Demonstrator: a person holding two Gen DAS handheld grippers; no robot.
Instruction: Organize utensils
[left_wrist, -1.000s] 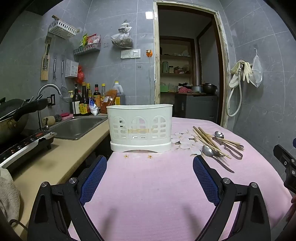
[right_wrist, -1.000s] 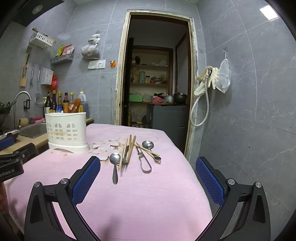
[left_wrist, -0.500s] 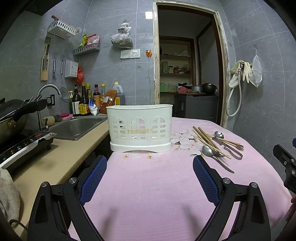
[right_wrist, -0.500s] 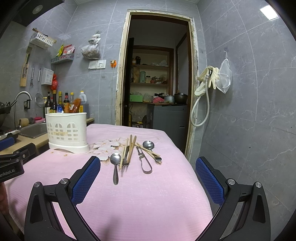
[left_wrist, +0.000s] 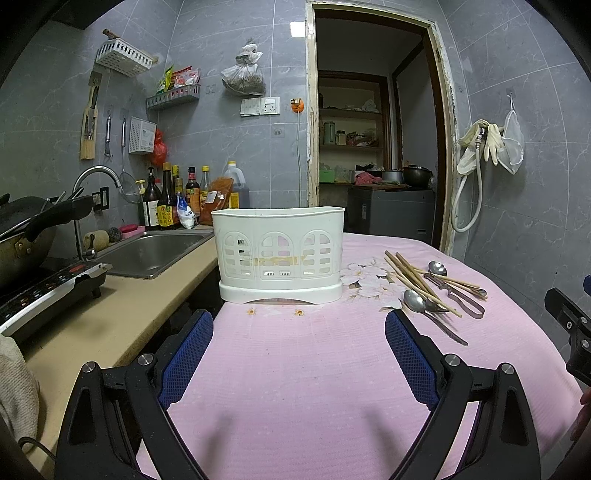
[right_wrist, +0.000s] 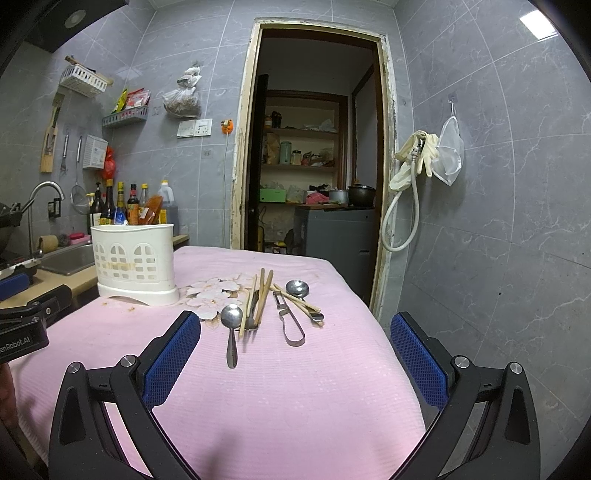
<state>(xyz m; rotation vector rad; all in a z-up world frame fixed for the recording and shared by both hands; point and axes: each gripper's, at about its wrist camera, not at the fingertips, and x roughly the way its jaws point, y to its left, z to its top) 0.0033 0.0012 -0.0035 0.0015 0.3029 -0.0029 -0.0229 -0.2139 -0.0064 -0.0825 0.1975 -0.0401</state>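
1. The left gripper (left_wrist: 297, 354) hangs low over the table (left_wrist: 295, 387), and its jaws are wide apart with nothing between them.
2. Right in front of it stands the white basket (left_wrist: 279, 254), upright on the pink cloth near the table's left edge. No handle or stick pokes up over its rim, so it looks like nothing is in it so far, but its inside cannot be seen fully.
3. To the right of the basket, the things to sort lie in one loose pile on the cloth: the near spoon (right_wrist: 231, 325), the chopsticks (right_wrist: 263, 295), the peeler (right_wrist: 290, 321) and the far spoon (right_wrist: 297, 288).
4. Some chopsticks cross over each other, and a dark handle lies partly hidden under them.
5. The right gripper (right_wrist: 295, 350) points at this pile. Its jaws are also wide apart and hold nothing.
6. So the job looks like it is only at the start. Nothing is picked up yet, and every piece is left to go into the basket.
7. The near spoon sits closest to the right gripper, so it seems the easiest one to take first.
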